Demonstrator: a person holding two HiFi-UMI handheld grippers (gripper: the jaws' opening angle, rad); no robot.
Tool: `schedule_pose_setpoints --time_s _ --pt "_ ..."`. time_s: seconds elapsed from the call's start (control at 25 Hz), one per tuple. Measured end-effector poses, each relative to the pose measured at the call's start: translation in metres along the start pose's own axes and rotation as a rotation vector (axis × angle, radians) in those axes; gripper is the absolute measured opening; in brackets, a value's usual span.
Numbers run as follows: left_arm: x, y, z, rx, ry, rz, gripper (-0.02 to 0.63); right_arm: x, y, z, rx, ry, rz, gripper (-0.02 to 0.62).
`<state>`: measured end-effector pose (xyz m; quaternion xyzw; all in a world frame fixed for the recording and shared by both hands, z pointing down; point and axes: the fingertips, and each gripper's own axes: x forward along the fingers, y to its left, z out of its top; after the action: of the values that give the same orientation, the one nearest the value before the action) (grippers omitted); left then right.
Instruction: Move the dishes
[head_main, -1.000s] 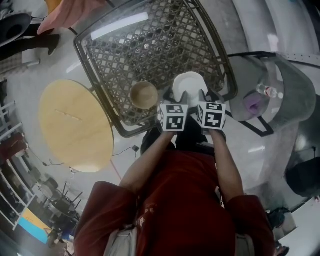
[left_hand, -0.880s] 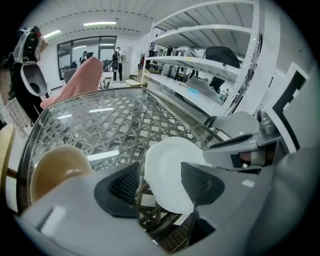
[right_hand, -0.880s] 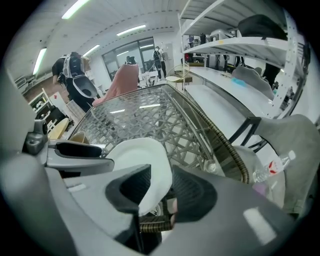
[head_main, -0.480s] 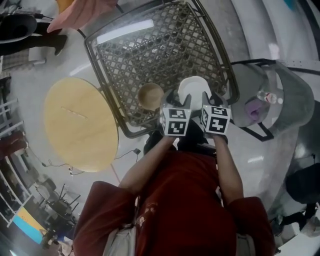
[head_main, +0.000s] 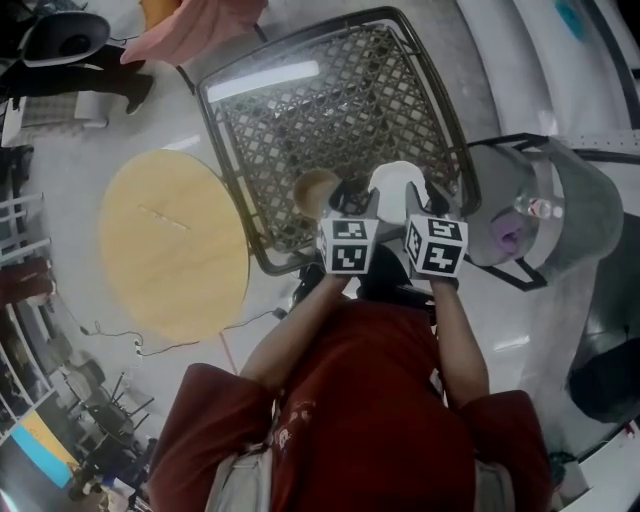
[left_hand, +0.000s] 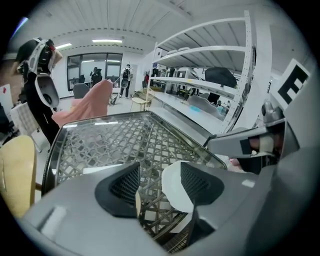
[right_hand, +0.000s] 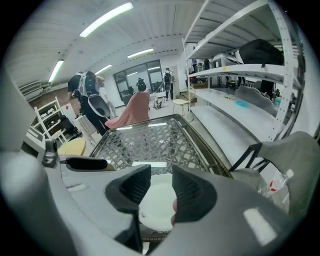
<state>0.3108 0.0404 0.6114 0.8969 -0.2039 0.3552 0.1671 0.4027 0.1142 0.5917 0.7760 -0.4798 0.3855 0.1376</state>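
In the last second I've brought both tools in over the near edge of the table. The white dish at that edge now sits just beyond my right gripper, whose jaws are apart and empty. My left gripper, also apart and empty, half covers the tan bowl along the same edge. Nothing is lifted yet, and I judge the grasp comes next.

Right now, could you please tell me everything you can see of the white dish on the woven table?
The white dish is round, plain and glossy, ceramic by its look, and seems empty. It sits upright at the near edge of the woven table, right of a tan bowl. The open right gripper hangs just over it; contact cannot be told.
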Motion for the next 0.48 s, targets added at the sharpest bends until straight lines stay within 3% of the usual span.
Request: schedule_pose_setpoints --time_s 0.48 --pt "-0.079 0.058 0.035 -0.035 -0.214 0.112 0.242 -0.045 0.068 0.067 -0.078 -0.219 0.109 0.12"
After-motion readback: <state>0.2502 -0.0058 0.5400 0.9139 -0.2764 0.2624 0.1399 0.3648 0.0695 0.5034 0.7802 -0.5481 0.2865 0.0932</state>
